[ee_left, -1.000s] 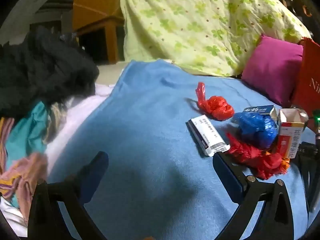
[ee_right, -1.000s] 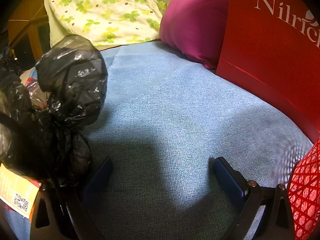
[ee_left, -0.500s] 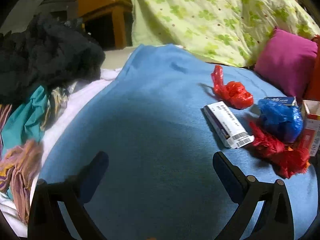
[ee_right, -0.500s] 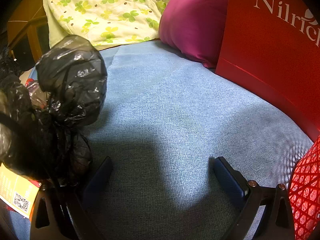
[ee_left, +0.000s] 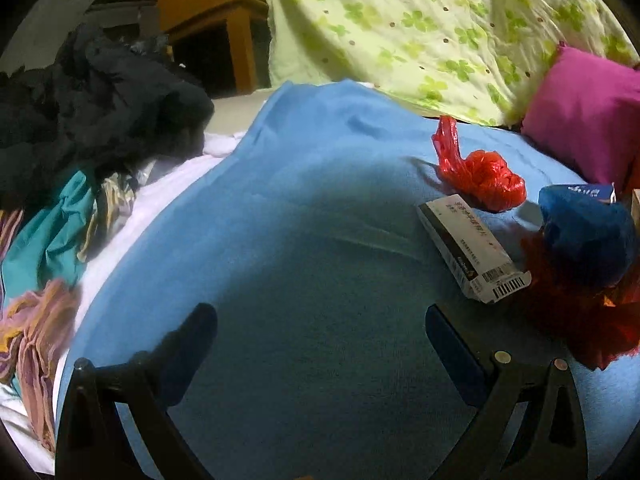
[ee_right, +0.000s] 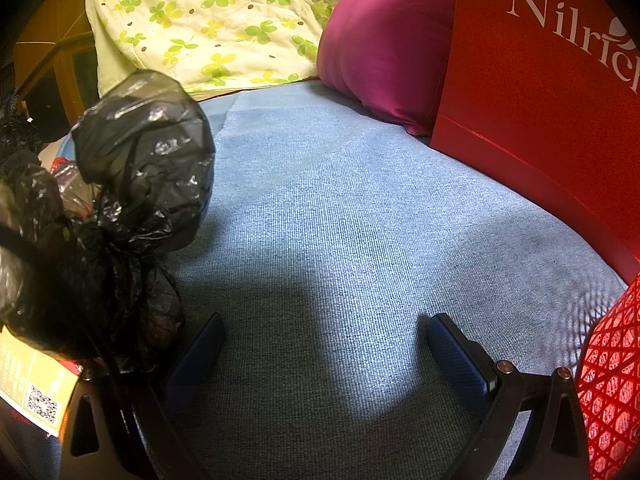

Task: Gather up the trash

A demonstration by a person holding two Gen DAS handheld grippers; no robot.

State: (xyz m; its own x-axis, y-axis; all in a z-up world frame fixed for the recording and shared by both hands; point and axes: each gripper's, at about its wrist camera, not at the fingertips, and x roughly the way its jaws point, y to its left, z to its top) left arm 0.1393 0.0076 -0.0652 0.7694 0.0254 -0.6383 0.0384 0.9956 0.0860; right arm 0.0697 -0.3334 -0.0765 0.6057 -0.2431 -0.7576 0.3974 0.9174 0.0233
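Left wrist view: my left gripper (ee_left: 320, 344) hung spread, empty, above blue bedcover (ee_left: 304, 240); long white cardboard box (ee_left: 472, 248) lay right. Right gripper (ee_right: 324, 356) spread too. Reaching rightward seemed next.

Carton (ee_left: 472, 248) on blanket (ee_left: 304, 240) — knotted bag (ee_left: 480, 172) behind (clothes pile (ee_left: 80, 120) far left)

Both fisheye views are dim and warm-toned with black vignetted corners and strong barrel distortion at the edges, a broad soft shadow darkens the blue blanket (ee_left: 304, 240) ahead of each claw, glare speckles the black plastic bag (ee_right: 148, 160), and the red trash (ee_left: 580, 320) at the left view's right edge is blurred.
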